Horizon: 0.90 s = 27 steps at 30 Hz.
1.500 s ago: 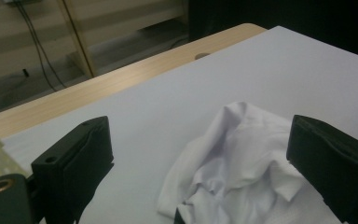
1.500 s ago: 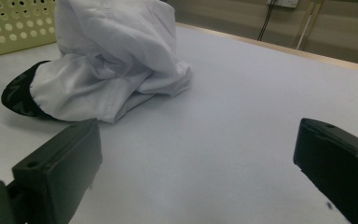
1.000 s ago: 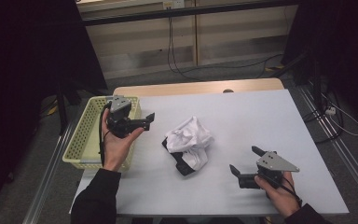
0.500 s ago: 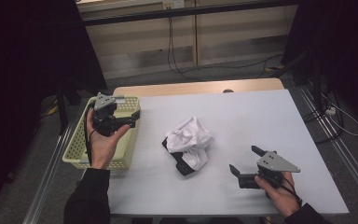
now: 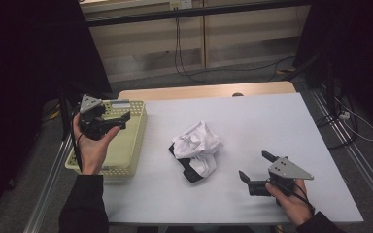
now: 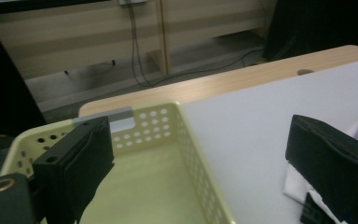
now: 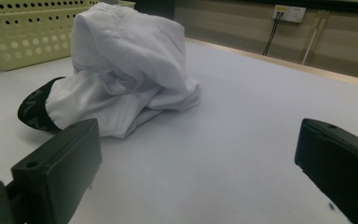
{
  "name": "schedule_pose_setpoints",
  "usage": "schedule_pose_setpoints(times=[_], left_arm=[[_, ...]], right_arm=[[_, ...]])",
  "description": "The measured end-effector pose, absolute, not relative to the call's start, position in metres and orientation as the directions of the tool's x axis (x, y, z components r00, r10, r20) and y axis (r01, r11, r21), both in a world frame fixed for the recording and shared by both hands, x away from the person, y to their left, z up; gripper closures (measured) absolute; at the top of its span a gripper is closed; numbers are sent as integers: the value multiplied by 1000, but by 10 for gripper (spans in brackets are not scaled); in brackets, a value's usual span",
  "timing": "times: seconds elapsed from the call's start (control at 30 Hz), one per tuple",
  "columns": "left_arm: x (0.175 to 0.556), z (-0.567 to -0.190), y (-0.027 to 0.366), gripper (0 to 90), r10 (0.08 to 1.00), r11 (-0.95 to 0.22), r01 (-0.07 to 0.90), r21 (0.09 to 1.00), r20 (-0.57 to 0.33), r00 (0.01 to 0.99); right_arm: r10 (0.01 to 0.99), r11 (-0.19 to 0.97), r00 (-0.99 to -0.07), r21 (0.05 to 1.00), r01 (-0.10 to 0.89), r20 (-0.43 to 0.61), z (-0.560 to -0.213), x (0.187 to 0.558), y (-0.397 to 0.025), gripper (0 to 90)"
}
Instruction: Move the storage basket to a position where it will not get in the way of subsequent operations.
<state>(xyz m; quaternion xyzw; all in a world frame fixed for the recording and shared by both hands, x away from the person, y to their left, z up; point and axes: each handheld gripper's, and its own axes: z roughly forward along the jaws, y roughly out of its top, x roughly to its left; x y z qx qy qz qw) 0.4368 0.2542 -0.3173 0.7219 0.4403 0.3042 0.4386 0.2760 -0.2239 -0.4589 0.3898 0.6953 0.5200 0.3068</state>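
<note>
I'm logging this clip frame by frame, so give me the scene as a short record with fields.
surface: white table
garment: crumpled white cloth with black trim, mid-table, untouched
basket: yellow perforated basket, at the table's left edge, looks empty
left gripper: open, held above the basket
right gripper: open, low over the table, aimed at the cloth, apart from it

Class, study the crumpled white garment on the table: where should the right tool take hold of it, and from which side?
Probably the raised white fold atop the garment, approached from the right tool side. The bunched peak stands clear of the table; its dark band lies flat.
</note>
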Motion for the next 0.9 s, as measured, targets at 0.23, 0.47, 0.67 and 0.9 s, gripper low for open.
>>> schedule_pose_setpoints(times=[0.23, 0.47, 0.67, 0.9], left_arm=[[432, -310, 270, 90, 915, -216, 378, 900, 52, 400], [433, -313, 306, 98, 941, -161, 416, 895, 11, 339], [438, -323, 329, 128, 958, -152, 477, 866, 10, 287], [437, -328, 351, 146, 969, -168, 505, 846, 48, 242]], right_arm=[[858, 154, -512, 966, 206, -28, -457, 275, -224, 2], [848, 165, -529, 965, 203, -33, -458, 276, -222, 3], [847, 171, -531, 964, 206, -36, -458, 276, -221, 4], [845, 171, -534, 963, 209, -34, -458, 276, -221, 4]])
